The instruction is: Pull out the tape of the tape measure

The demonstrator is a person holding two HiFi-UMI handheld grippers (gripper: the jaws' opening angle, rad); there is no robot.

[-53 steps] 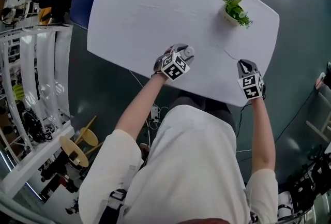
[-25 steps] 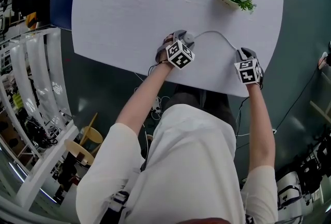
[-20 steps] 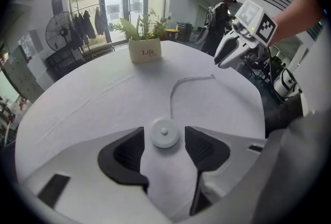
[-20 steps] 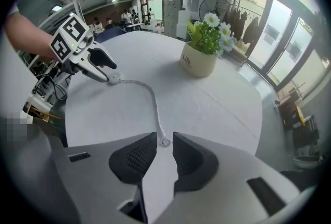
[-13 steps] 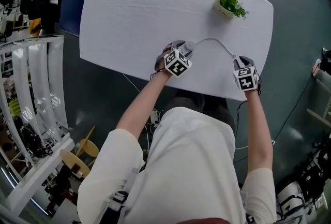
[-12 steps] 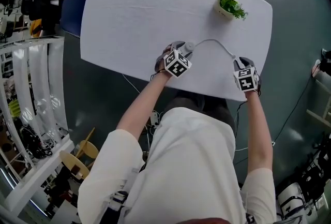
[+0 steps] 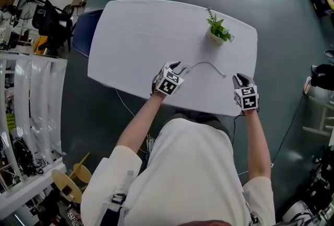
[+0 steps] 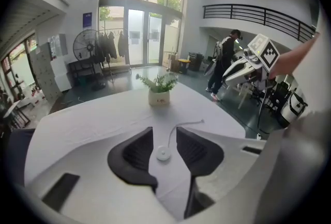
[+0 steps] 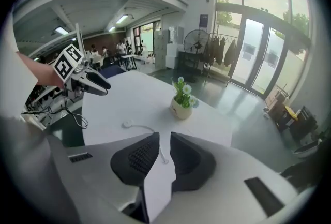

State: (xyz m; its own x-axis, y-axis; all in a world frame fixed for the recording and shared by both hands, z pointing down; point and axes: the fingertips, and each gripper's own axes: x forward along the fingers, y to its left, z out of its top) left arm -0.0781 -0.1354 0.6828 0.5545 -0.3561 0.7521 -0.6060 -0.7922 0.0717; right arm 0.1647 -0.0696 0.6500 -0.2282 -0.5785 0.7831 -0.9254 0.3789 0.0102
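The tape measure is a small round white case (image 7: 183, 70) lying on the white table (image 7: 130, 37), with its thin white tape (image 7: 206, 63) curving right to a free end near my right gripper (image 7: 239, 80). In the left gripper view the case (image 8: 163, 154) lies on the table between the jaws of my left gripper (image 8: 164, 134). Those jaws are closing, and the pads stand clear of the case. In the right gripper view the tape's end (image 9: 164, 159) lies on the table in the narrow gap of my right gripper (image 9: 164, 138), untouched.
A small potted plant (image 7: 217, 28) stands at the table's far right. A blue chair (image 7: 83, 26) sits at the table's left end. The near table edge runs just under both grippers. White racks (image 7: 26, 105) stand on the floor to the left.
Both grippers have drawn back toward the near table edge. The case and the pulled-out tape now lie loose on the table, free of both grippers.
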